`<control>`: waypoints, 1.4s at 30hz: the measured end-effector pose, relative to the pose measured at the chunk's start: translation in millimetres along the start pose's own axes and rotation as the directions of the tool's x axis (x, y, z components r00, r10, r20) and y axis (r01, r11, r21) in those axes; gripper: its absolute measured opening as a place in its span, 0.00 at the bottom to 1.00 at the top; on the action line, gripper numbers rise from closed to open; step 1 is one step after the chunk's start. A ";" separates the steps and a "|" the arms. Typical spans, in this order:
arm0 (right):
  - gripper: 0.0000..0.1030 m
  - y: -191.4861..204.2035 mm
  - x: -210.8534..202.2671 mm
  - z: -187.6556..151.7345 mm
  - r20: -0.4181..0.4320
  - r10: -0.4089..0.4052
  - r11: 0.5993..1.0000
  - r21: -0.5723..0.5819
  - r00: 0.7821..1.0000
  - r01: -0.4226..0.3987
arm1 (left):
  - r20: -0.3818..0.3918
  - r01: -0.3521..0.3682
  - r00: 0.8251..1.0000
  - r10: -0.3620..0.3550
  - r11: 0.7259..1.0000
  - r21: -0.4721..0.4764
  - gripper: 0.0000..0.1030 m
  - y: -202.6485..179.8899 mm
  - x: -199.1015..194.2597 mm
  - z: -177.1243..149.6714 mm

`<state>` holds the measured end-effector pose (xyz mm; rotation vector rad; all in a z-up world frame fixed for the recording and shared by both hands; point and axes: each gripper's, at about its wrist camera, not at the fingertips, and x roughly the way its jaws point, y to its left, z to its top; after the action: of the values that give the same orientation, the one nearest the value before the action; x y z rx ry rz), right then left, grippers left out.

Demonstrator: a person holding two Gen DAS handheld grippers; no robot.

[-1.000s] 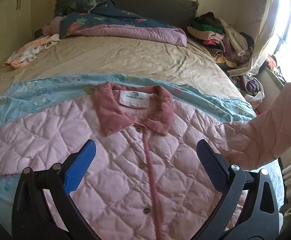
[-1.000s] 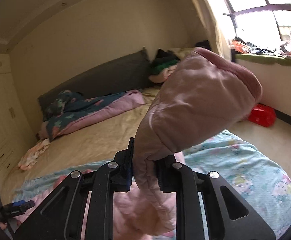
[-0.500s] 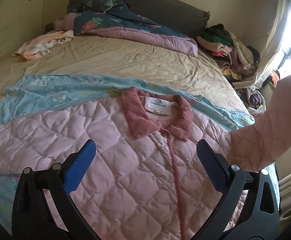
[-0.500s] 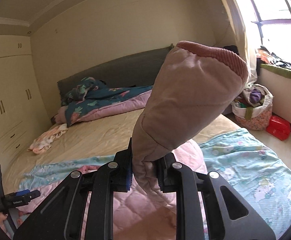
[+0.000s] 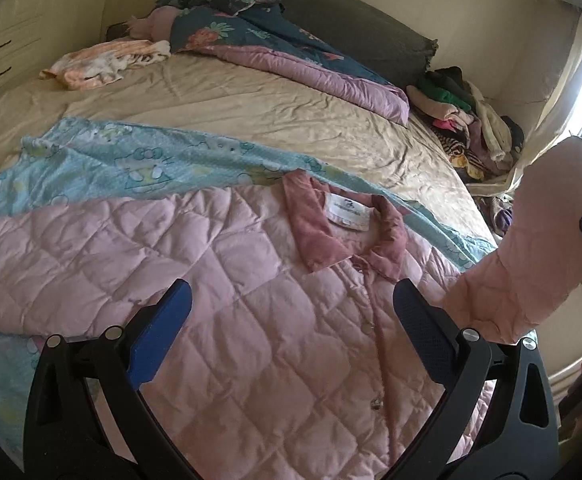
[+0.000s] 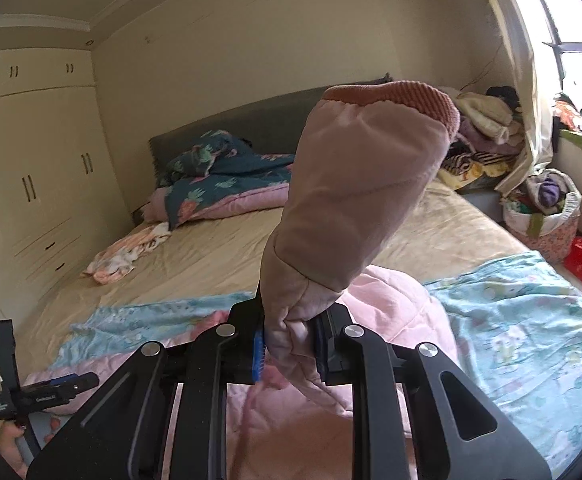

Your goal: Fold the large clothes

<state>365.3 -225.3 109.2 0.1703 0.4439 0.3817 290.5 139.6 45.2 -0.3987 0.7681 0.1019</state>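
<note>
We see the pink quilted jacket [image 5: 251, 300] spread button-side up on a blue cartoon-print sheet [image 5: 139, 164] across the bed [image 5: 251, 108]. Our right gripper [image 6: 289, 346] is clamped on the jacket's sleeve [image 6: 355, 200], which stands up and blocks much of that view. Our left gripper [image 5: 291, 320] hovers wide apart over the jacket, holding nothing. A clothes pile [image 5: 463, 120] sits by the window. The collar label [image 5: 349, 212] carries print, probably a brand, too small to read.
</note>
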 end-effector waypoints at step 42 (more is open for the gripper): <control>0.82 166.4 94.4 -194.7 -0.471 0.205 0.928 -0.186 0.858 -0.324 | -0.162 0.193 0.959 -0.234 0.952 -0.237 0.92 55.7 58.0 -39.9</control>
<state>303.2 -20.5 -60.3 -0.1197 0.8221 0.7574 293.0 172.2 -38.4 -0.7074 0.8984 -0.0574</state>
